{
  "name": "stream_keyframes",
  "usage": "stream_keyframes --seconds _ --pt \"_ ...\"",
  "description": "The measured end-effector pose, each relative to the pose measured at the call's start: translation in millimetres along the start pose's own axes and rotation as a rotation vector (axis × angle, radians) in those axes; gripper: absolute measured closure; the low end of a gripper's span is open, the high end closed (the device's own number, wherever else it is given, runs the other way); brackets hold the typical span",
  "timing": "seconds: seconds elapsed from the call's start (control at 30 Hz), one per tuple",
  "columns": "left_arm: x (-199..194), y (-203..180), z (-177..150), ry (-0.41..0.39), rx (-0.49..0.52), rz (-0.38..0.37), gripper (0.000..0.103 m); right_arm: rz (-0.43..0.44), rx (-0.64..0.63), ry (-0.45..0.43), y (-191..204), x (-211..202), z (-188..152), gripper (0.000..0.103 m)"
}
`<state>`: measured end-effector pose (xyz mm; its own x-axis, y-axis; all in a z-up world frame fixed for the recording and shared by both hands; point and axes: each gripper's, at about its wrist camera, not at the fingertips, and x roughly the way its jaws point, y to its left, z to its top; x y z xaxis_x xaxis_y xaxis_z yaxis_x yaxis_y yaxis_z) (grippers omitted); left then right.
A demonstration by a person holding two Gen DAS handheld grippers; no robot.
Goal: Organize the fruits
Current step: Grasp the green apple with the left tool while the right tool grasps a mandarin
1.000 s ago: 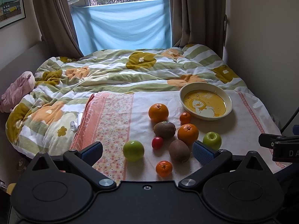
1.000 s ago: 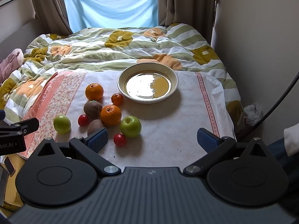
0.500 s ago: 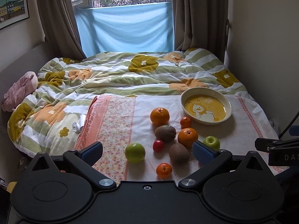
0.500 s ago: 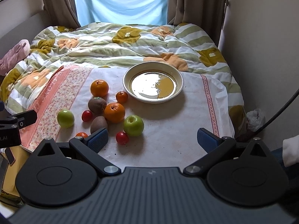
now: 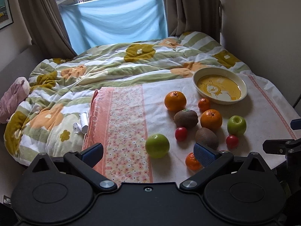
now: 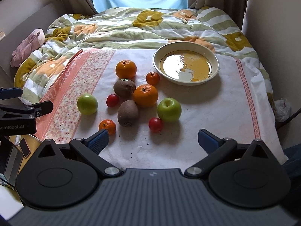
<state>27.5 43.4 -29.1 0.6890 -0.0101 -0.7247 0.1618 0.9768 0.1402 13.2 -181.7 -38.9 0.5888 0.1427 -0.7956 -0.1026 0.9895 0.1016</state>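
Left gripper (image 5: pixel 148 153): I held it spread wide, empty, above the cloth's (image 5: pixel 124 113) near edge.
Fruit: apples, oranges, kiwis, tomatoes sat loose on the cloth, left of the bowl (image 6: pixel 186 66).
Right gripper (image 6: pixel 153 140): I kept its fingers apart, gripping nothing.
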Motion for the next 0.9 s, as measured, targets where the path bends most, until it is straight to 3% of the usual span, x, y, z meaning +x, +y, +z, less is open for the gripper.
stream_keyframes --seconds 0.33,0.73,0.9 --pt "69.1 33.6 3.8 0.080 0.108 -0.161 0.002 -0.032 0.079 0.060 51.9 50.4 -4.0 0.000" --pt "139.2 24.6 3.4 0.142 0.326 -0.315 0.005 -0.094 0.152 0.132 95.0 108.9 -10.9 0.000" --pt "161.0 19.7 -1.6 0.190 0.356 -0.362 0.027 -0.106 0.170 0.154 102.1 124.5 -11.9 0.006"
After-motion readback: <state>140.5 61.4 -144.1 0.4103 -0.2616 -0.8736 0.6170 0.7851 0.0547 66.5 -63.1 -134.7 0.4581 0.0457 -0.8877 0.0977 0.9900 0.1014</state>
